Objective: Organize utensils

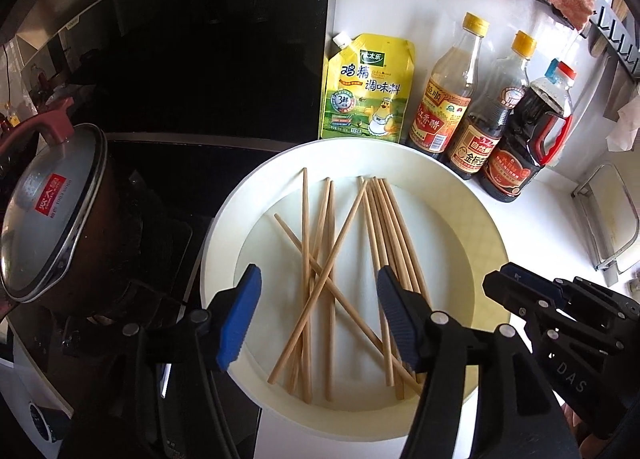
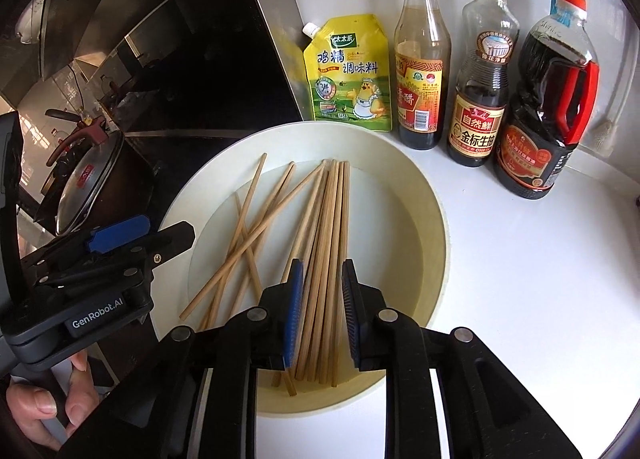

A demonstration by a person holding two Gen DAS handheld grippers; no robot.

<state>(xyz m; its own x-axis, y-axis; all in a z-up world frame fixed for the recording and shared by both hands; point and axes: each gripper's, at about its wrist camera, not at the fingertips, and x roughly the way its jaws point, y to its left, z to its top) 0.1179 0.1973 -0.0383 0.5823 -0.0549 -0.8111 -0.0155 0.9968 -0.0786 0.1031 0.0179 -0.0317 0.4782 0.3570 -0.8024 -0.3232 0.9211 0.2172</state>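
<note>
Chopsticks are lying loose in a shallow cream bowl on the white counter, some bunched in parallel on one side, others crossing each other beside them. The right tongs are hovering low over the parallel bunch, fingers partly apart on either side of it; whether the pads are touching the sticks I cannot tell. The left tongs are gaping wide above the crossed sticks, gripping nothing. Behind the bowl are standing a yellow seasoning pouch and three sauce bottles. A lidded pot is sitting on the dark stove beside the bowl.
</note>
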